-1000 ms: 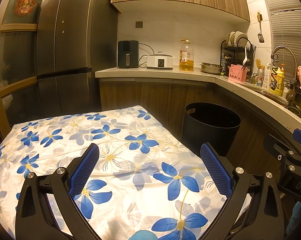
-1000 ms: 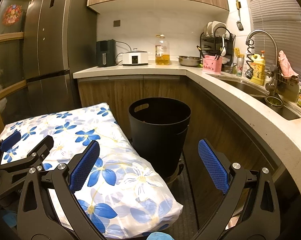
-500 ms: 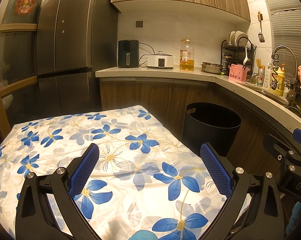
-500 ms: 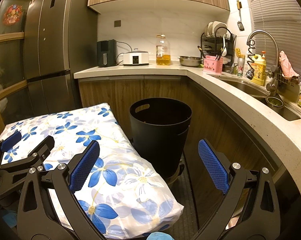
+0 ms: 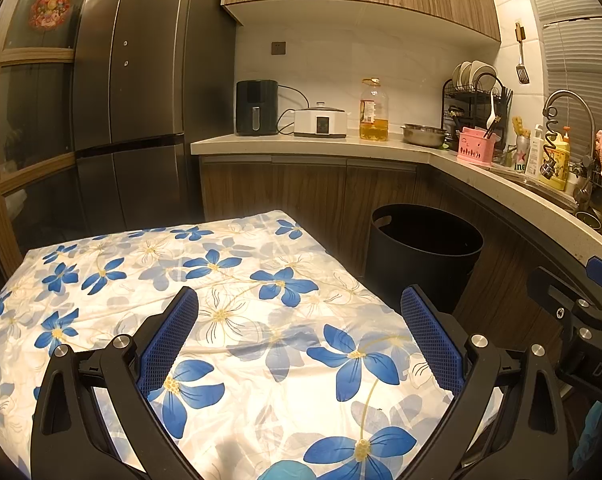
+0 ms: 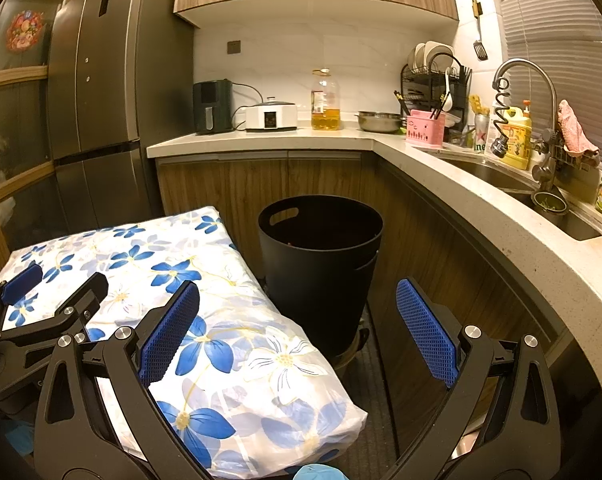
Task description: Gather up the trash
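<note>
A black round trash bin [image 6: 321, 256] stands on the floor against the wooden cabinets; in the left wrist view the bin [image 5: 421, 252] is at the right past the table. My left gripper [image 5: 299, 332] hovers open over a table with a white cloth printed with blue flowers [image 5: 221, 280], nothing between its blue pads. My right gripper [image 6: 297, 324] is open too, held over the table's right corner and facing the bin, empty. The left gripper [image 6: 45, 300] shows at the left edge of the right wrist view. No loose trash is visible on the cloth.
A curved stone counter [image 6: 441, 172] runs along the right, with a sink and faucet [image 6: 521, 80], dish rack [image 6: 433, 76], oil bottle [image 6: 325, 100] and appliances. A tall dark fridge [image 5: 141, 100] stands at the left. A narrow floor strip lies between table and cabinets.
</note>
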A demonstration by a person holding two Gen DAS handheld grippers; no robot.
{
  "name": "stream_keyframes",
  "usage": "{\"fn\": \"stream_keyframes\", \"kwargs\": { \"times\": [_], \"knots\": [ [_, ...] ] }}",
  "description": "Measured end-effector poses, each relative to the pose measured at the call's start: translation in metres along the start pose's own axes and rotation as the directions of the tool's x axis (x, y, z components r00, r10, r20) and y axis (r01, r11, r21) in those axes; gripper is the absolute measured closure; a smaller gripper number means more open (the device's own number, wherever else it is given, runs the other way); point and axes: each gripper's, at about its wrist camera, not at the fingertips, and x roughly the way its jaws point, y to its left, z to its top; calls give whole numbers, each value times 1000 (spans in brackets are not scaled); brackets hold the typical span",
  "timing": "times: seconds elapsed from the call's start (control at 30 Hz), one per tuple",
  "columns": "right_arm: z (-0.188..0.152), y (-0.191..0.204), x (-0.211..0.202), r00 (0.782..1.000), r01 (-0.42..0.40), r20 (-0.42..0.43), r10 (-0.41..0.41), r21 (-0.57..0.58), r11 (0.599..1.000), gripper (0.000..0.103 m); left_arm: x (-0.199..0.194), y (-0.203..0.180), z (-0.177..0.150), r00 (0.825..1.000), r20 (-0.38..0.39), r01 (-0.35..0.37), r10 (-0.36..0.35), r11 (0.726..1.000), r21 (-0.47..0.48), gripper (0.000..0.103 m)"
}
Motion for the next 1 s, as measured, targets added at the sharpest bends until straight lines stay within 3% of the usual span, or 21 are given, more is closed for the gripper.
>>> {"fn": "stream_keyframes", "kwargs": {
  "times": [1.0],
  "knots": [
    [-1,-3,3,1000,0,-2,0,8,1000,6,4,-1,-1,1000,-16,9,-9,1000,-8,6]
  ]
}}
